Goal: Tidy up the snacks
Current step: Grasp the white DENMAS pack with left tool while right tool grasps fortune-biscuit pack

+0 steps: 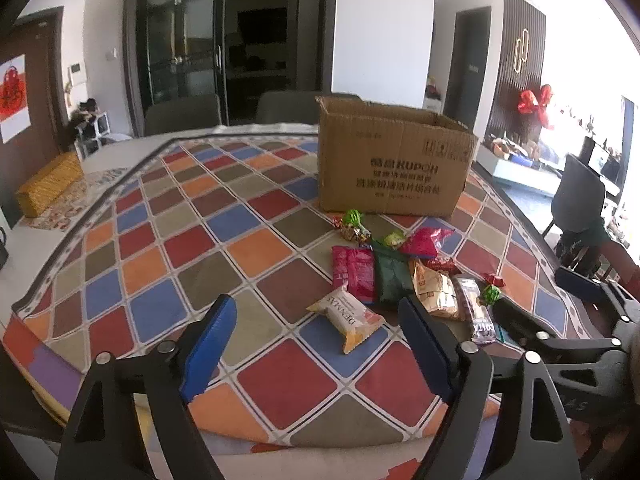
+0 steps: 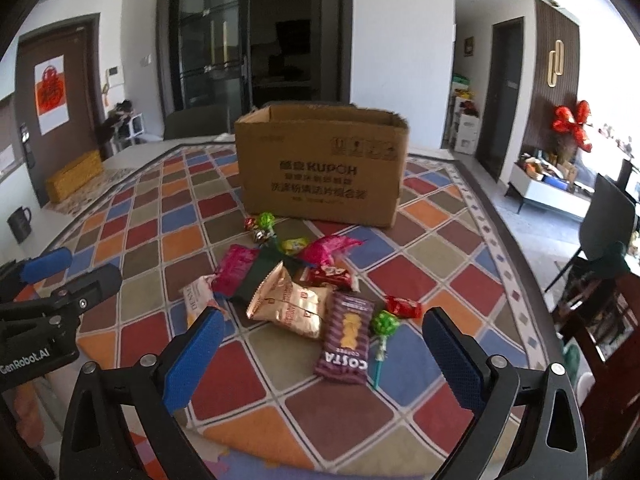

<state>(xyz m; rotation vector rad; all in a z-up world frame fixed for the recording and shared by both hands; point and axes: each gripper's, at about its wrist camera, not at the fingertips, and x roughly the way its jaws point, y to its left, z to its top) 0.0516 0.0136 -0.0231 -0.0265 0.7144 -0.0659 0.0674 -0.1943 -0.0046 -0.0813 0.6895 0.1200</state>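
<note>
Snacks [image 2: 304, 300] are lying heaped on the checkered tablecloth [image 1: 192, 240], just in front of the open cardboard box [image 2: 320, 168]. A purple Costa bar [image 2: 346, 340] is resting at the near edge of the heap, with a green lollipop [image 2: 385, 324] just beside it and a gold bag [image 2: 288, 304] touching its far end. A white Denmas packet [image 1: 348, 316] is lying apart at the heap's left. The left gripper [image 1: 320, 320] is being held wide open, gripping nothing, above the cloth. The right gripper [image 2: 324, 340] is likewise being held wide open and empty, near the Costa bar.
</note>
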